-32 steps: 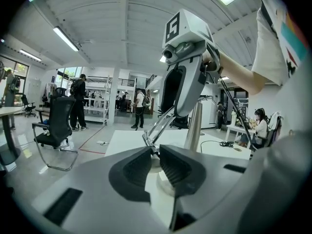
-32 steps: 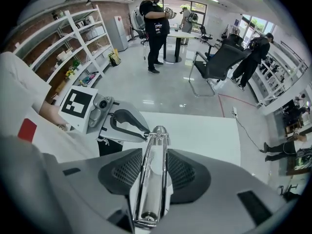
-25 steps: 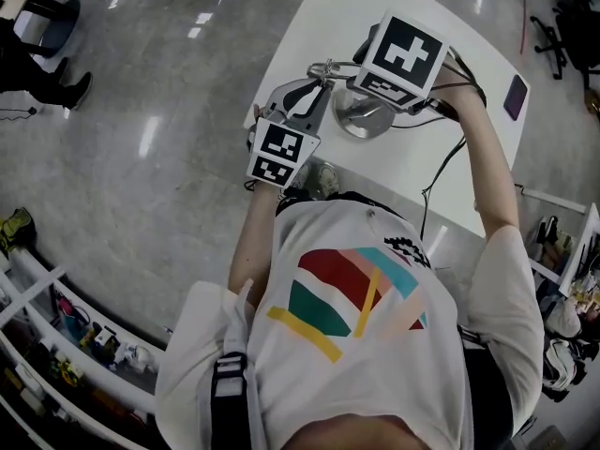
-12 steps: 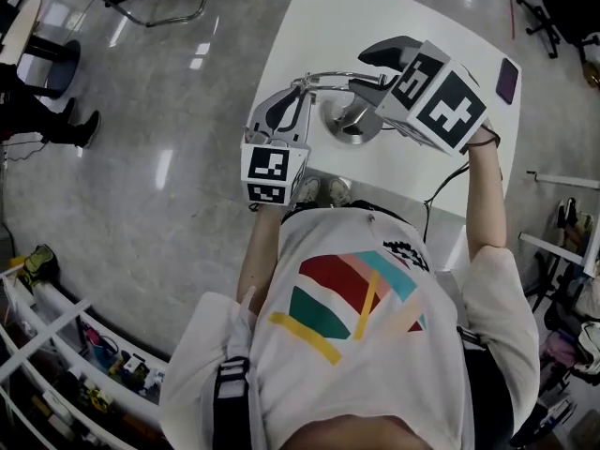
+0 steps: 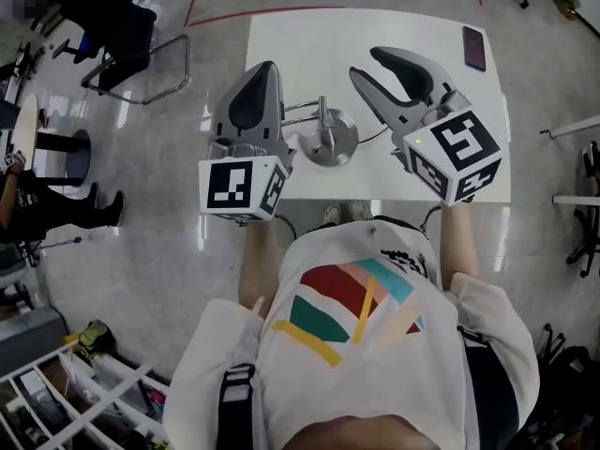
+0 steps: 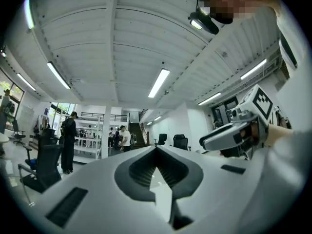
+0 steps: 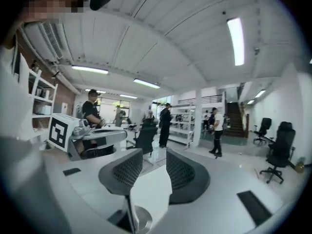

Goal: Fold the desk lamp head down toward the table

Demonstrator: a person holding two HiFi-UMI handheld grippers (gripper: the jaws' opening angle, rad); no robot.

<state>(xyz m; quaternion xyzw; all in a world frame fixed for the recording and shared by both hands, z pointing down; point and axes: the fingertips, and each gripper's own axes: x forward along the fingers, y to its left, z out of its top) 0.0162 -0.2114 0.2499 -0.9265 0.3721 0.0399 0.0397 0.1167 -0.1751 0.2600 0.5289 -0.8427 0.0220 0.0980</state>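
Both grippers have come up off the desk lamp [image 5: 323,125] compared with a second ago. Back then they were down at it, the left one on the arm end and the right one over the base. Now the lamp is on its own on the white table [image 5: 394,26], below the fingers and in the gap between the two sets of them.

The left gripper [image 5: 261,67] had its jaws partly open a moment back. Now they're pressed together with nothing in them, and its own view just shows the office past the tips.

The right gripper [image 5: 364,64] has its jaws a little apart and is also empty. Its view shows only the tabletop and the lamp base [image 5: 339,148] down through the gap.

My read is that the fold is finished and this is the pull-back. The lamp's thin arms run out low and flat from the post toward the left fingers. The head itself is hidden under the left gripper in the head view, though, so I can't confirm how far down it sits.

Pose-wise, both hands are held up over the near edge of the table, one on each side of the base. The grippers point out across the room, roughly level, with the right one tipped down a touch.
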